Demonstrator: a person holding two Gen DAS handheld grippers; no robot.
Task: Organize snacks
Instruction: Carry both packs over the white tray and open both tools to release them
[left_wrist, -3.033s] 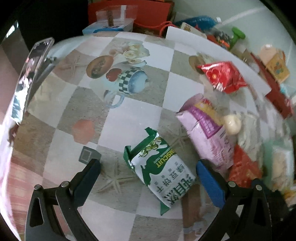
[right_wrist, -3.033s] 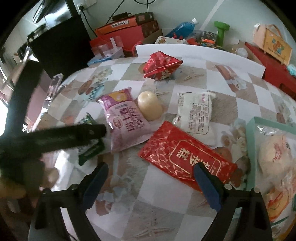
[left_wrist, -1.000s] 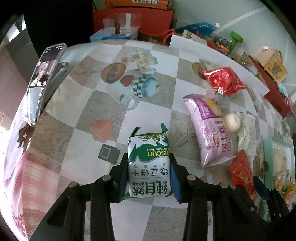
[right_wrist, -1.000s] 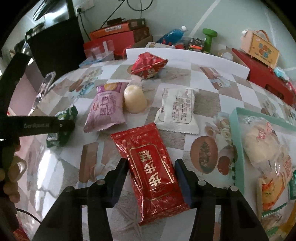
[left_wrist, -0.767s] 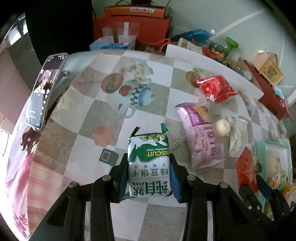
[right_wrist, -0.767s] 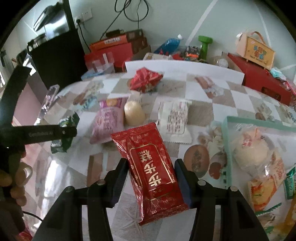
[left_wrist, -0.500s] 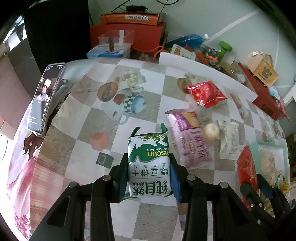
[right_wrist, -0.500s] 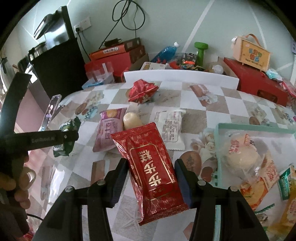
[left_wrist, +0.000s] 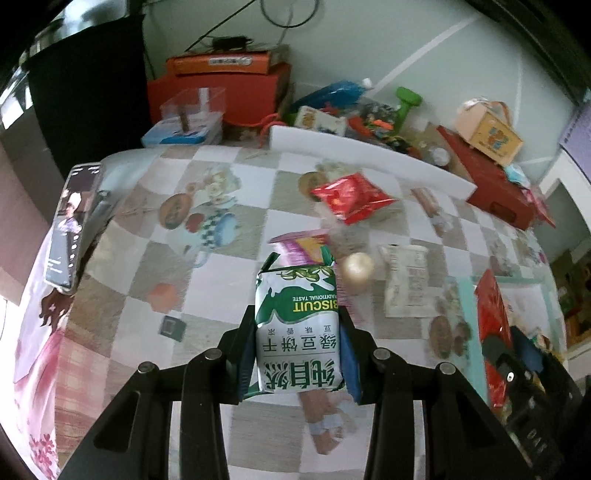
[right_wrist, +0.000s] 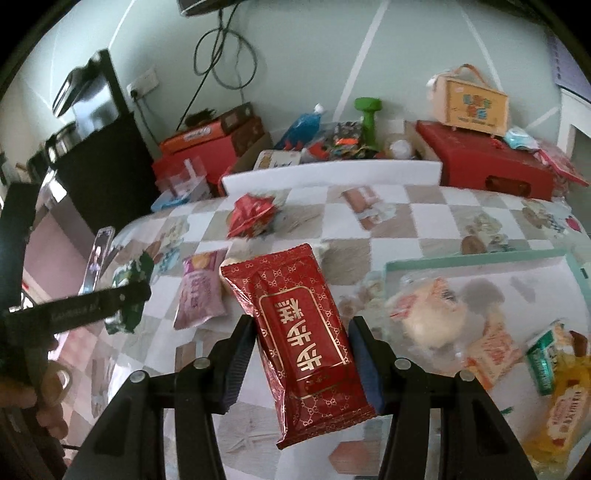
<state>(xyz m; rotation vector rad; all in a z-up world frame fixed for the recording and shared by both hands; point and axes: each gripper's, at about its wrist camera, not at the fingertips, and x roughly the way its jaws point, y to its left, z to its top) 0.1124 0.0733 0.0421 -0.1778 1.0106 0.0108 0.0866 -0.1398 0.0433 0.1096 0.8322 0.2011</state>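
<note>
Two packets up off the table, one in each gripper.

Green biscuit packet clamped in the left gripper; red packet pinched in the right gripper. At three o'clock, teal tray already stocked with perhaps five snacks, blurred. Left on the checked tablecloth towards twelve: purple bag, crumpled red bag, white packet, round bun.

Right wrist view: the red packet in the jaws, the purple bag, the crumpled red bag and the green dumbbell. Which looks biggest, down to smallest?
1. Red packet, though nearness to the camera inflates it.
2. Purple bag.
3. Crumpled red bag, close to the purple one.
4. Green dumbbell, farthest off, so unsure.
</note>
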